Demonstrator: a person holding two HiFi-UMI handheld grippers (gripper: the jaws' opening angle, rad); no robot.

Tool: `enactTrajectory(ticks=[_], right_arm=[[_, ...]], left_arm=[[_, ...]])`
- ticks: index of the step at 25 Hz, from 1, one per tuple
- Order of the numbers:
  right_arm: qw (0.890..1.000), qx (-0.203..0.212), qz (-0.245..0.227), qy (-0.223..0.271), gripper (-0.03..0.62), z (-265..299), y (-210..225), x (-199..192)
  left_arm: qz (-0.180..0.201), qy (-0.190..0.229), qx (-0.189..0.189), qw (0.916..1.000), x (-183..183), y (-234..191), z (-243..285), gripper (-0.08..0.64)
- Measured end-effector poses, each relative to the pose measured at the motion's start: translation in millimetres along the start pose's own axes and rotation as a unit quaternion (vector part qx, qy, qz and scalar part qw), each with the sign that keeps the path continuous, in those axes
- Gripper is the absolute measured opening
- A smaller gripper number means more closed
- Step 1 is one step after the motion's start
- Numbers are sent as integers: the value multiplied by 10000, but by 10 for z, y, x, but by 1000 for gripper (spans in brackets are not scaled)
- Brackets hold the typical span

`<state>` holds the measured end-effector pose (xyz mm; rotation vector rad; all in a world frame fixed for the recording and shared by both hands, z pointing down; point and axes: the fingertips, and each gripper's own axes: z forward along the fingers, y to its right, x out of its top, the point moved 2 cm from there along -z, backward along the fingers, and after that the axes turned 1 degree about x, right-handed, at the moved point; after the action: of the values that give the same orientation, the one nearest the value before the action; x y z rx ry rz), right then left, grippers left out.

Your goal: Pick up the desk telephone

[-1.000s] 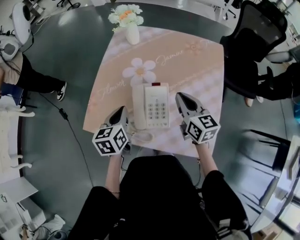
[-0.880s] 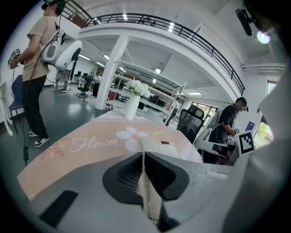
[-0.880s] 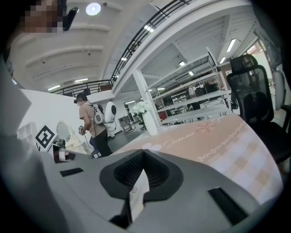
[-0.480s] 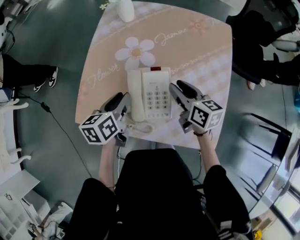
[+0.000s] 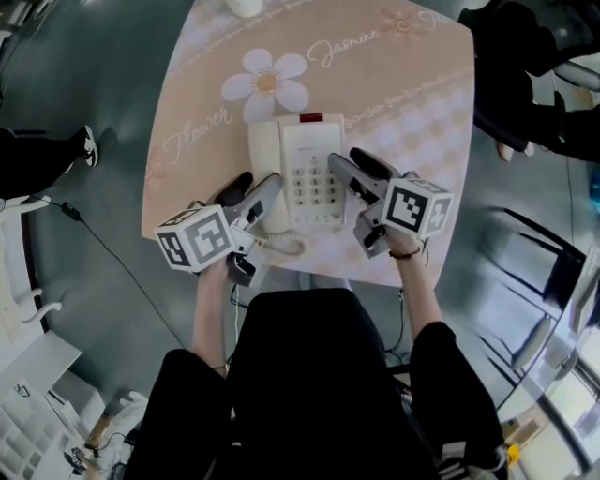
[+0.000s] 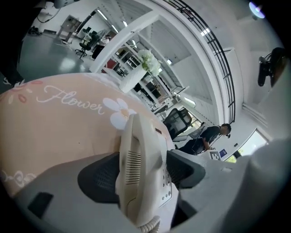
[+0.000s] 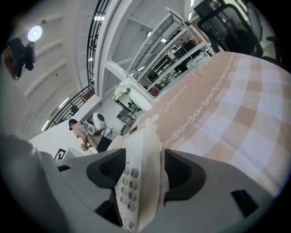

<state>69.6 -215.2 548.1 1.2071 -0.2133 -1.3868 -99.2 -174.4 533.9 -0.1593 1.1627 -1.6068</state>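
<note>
Just the foot of the white vase [image 5: 246,6] shows — the top edge cuts it, and the far side of the worktop [image 5: 422,112] too; in the left gripper view the near end of the telephone [image 6: 141,173] and its coiled cord [image 6: 150,225] run off the bottom; from above, the keys [image 5: 306,183] are too small to read.

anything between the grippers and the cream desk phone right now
Nothing visible. The cream desk telephone has its handset side between the jaws of the left gripper and its keypad side between those of the right gripper. Both have just been opening. Only the pink flowered tablecloth lies underneath.
</note>
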Motion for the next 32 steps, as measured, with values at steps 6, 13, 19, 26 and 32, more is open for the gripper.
enactTrajectory(ticks=[6,13,19,26,32], right_arm=[[9994,-8,293,-202,249,84,21,-51],[9976,13,260,-645,248,155,15,-119],[9950,86,324,-940,230,214,2,-175],[9947,85,342,-968,225,207,11,-169],[9954,57,368,-881,224,198,11,-166]], left_arm=[[-163,-273,10,9995,-109,-62,122,325],[-245,-532,-106,9982,-128,-51,180,327],[-243,-667,-252,9972,-121,-27,202,334],[-188,-509,-134,9984,-114,-13,186,333],[-171,-511,-26,9985,-110,-10,181,327]])
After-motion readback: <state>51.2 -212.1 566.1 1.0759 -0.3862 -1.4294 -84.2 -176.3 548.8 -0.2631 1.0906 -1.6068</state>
